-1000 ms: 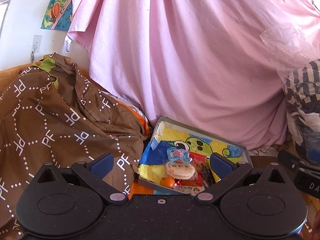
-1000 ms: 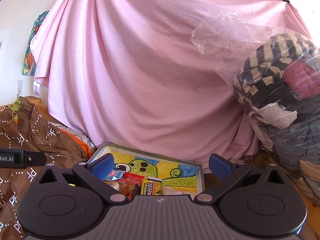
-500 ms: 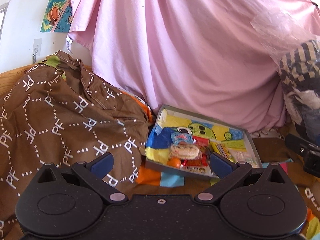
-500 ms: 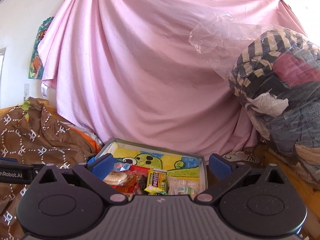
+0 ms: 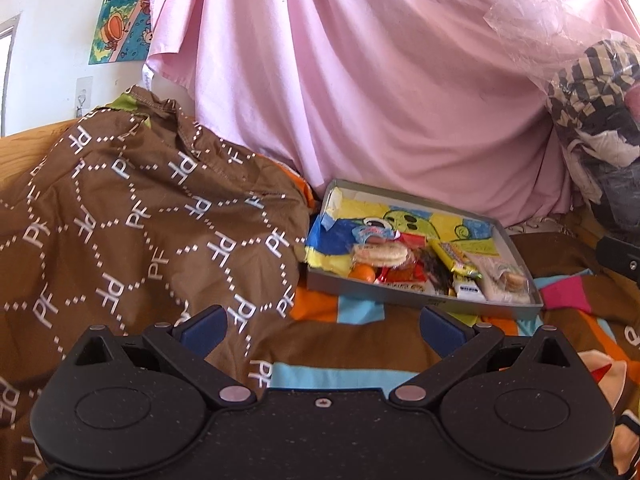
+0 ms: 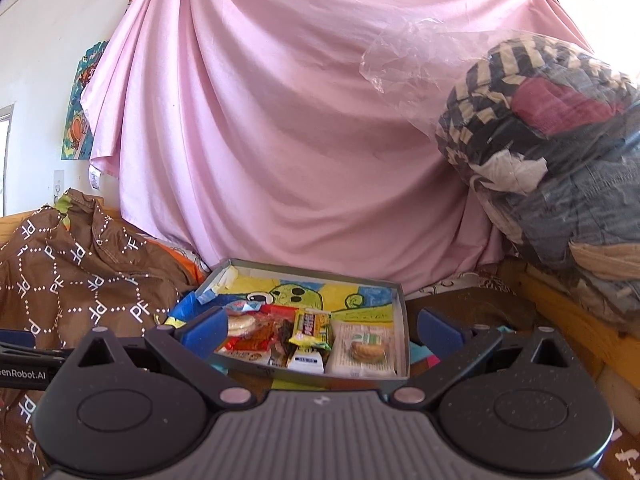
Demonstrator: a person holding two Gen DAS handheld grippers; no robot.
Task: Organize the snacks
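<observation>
A shallow grey box with a cartoon-frog lining sits on a patterned bedspread. Its near edge holds several snacks: round rice crackers, an orange sweet, red packets, a yellow bar and a clear bag of biscuits. My left gripper is open and empty, a little short of the box. My right gripper is open and empty, with the box's near end between its fingers in view.
A brown "PF" printed cloth is heaped at the left. A pink sheet hangs behind the box. A clear bag of clothes stands at the right on a wooden ledge. The right gripper's body shows at the left view's edge.
Both grippers have drawn back from the box and risen, so the box now lies farther off and more bedspread shows. Both stay open. The snacks have not moved.
</observation>
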